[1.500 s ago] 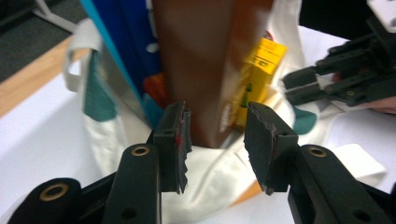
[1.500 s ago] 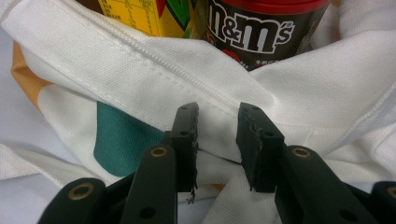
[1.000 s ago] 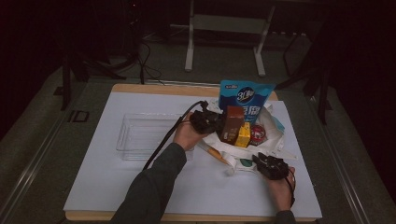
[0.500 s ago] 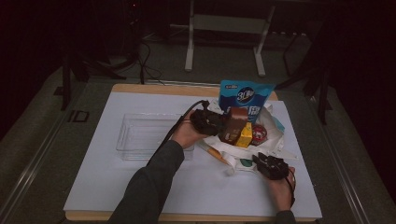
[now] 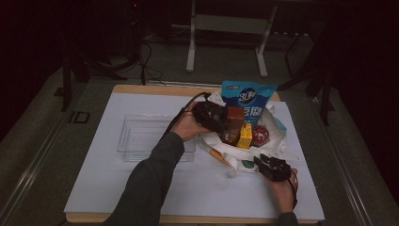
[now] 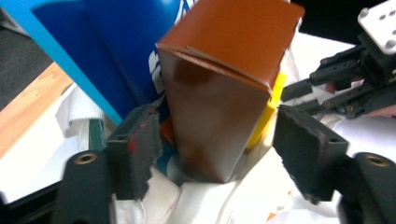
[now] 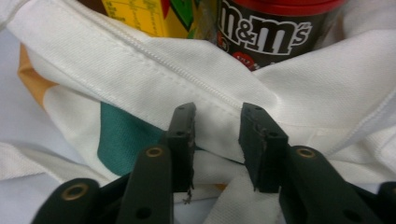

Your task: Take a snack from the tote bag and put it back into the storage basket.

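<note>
Left gripper (image 6: 215,154) jaws have just been opening, now wide either side of the brown carton (image 6: 224,88), standing upright in the white bag (image 5: 244,153) — released, likely. Right gripper (image 7: 217,140) pinches the bag's near rim, presumably steadying it for packing.

Dark grey long sleeve (image 5: 150,179) on the left arm, black two-jaw grippers with brass-ringed screw holes, trailing black cables

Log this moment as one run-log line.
left gripper: jaws just opened, clear of brown carton | right gripper: pinching white bag rim | carton standing in bag
</note>
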The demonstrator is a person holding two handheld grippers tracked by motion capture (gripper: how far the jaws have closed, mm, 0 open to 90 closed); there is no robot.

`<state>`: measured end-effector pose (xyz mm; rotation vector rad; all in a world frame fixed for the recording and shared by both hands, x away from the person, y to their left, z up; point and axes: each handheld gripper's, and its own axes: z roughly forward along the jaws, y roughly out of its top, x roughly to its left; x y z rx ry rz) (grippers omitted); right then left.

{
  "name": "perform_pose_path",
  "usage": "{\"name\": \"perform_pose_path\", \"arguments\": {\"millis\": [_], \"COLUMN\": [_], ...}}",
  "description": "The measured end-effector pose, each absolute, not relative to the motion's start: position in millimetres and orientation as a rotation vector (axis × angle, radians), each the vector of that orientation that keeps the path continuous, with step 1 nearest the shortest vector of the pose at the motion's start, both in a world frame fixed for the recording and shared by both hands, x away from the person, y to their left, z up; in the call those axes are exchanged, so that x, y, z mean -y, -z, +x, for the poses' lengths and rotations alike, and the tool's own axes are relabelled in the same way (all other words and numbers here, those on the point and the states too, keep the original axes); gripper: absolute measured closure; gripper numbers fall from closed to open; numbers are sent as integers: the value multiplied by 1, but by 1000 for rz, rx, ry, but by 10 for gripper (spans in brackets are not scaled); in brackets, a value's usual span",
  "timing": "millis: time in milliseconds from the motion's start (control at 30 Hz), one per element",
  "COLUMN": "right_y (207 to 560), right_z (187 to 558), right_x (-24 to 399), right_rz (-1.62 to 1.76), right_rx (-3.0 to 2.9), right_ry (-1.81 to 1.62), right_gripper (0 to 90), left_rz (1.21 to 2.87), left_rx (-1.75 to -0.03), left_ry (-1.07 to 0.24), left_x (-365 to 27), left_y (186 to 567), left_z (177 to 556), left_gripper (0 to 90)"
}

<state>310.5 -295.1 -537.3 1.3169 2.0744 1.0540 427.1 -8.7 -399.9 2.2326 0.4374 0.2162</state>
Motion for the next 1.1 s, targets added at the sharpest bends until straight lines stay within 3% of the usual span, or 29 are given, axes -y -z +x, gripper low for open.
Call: {"name": "perform_pose_path", "arguments": {"millis": [367,667,733,900,1100], "right_y": [537,537,537,537,537], "right_z": [310,310,310,310,310], "right_x": [295,294,294,295,295], "right_rz": [1311,1308,1308,1309,1309], "right_rx": [-2079,-2081,-2080,-2081,-2082], "right_ry": [-1057,-1055,-1055,-1056,-1056], "right_gripper": [631,626,626,625,625], "left_rz": [2238,2260,2263,2292,2293], "left_rx": [-394,-364,-357,-276,-228], "left_ry": [-225,-217,-202,-179,-161], "left_x": [26,36,34,33,34], "left_y": [391,396,397,395,393], "left_z": [439,441,441,433,430], "left_gripper": [176,232,298,358,359]}}
